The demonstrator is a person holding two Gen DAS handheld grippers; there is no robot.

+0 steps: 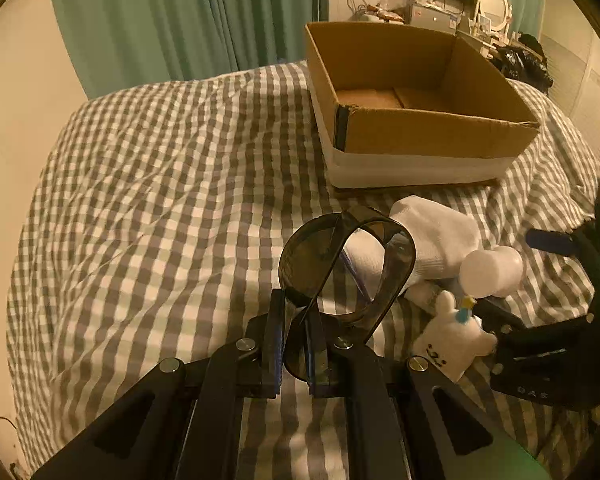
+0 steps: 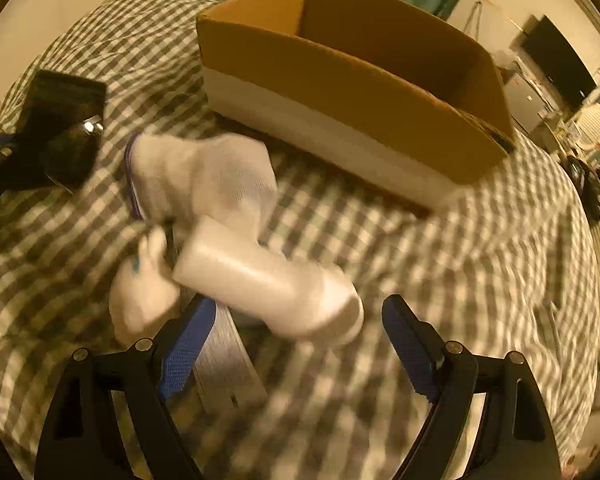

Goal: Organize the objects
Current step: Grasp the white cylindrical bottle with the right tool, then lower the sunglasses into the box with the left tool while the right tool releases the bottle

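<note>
Sunglasses (image 1: 342, 268) sit pinched in my left gripper (image 1: 296, 344); my right gripper (image 2: 296, 344) gapes wide, holding nothing, over the white bottle (image 2: 268, 280). Cardboard box (image 1: 432, 136) looks bare inside.

The left tool (image 1: 296, 344) is pinching dark sunglasses (image 1: 346, 268) by one folded arm, angled steeply down, on the near side of the cardboard box (image 1: 416, 136). The right tool (image 2: 300, 344) is hanging wide apart, gripping nothing, nearer than that box.

Box (image 1: 416, 136) sits on bed (image 1: 160, 184), far side. Before it: sock (image 1: 436, 236), then bottle (image 1: 492, 270) beside plush toy (image 1: 456, 340). Sunglasses (image 1: 340, 268) left of sock.
</note>
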